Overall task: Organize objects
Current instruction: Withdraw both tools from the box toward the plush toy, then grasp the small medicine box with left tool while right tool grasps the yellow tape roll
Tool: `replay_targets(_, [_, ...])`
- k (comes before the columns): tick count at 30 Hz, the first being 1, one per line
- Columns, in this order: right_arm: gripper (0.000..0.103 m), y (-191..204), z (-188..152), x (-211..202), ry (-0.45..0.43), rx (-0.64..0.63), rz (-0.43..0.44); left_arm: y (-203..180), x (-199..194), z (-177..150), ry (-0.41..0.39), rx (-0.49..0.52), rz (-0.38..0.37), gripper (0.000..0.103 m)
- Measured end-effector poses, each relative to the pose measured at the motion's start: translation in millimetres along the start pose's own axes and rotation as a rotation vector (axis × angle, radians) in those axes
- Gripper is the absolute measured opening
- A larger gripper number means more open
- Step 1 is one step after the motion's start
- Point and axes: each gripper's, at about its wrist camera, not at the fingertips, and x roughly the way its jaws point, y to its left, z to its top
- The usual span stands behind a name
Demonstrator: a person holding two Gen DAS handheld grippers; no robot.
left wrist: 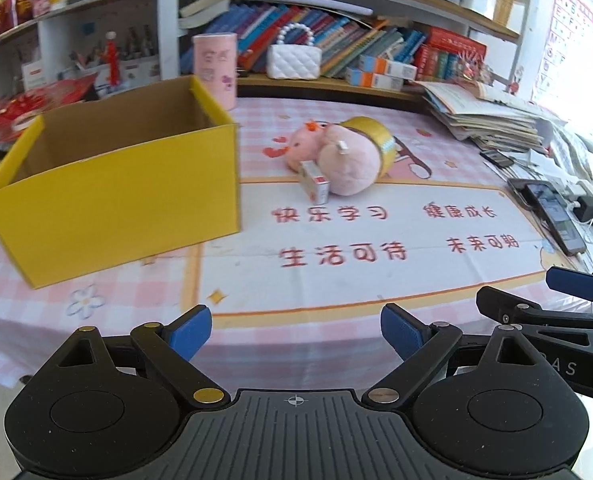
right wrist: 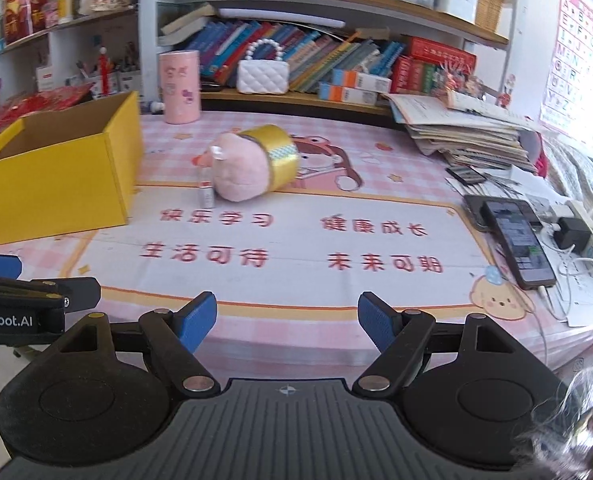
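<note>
Left gripper (left wrist: 295,334) and right gripper (right wrist: 287,322): both wide, empty, short of the goods. Pink plush (left wrist: 338,160), gold tape roll (left wrist: 376,138) and small carton (left wrist: 314,182) touching, right of the yellow box (left wrist: 128,200). Likely trouble: lifting one, dragging its neighbours.

1. The box (left wrist: 116,184) stands on the table (left wrist: 376,280), at left.
2. The plush toy (left wrist: 344,160) lies right of the box.
3. The tape roll (left wrist: 380,140) rests behind the toy, touching it.
4. The phone (right wrist: 520,240) lies far right.
</note>
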Motion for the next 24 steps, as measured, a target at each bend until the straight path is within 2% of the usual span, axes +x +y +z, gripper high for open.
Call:
replay_targets(6, [0.076, -18.8, 12.6, 19.7, 0.010, -0.011, 0.008, -14.8, 19.5, 13.4, 0.009, -0.008, 0.008, 0.094])
replay_targets(18, [0.074, -49.0, 56.3, 78.8, 0.001, -0.069, 0.090, -36.7, 62.4, 46.7, -0.025, -0.046, 0.100, 0.090])
replay_targets(24, [0.072, -62.5, 90.9, 112.4, -0.041, -0.106, 0.134, -45.7, 89.8, 72.2, -0.048, -0.067, 0.139, 0.064])
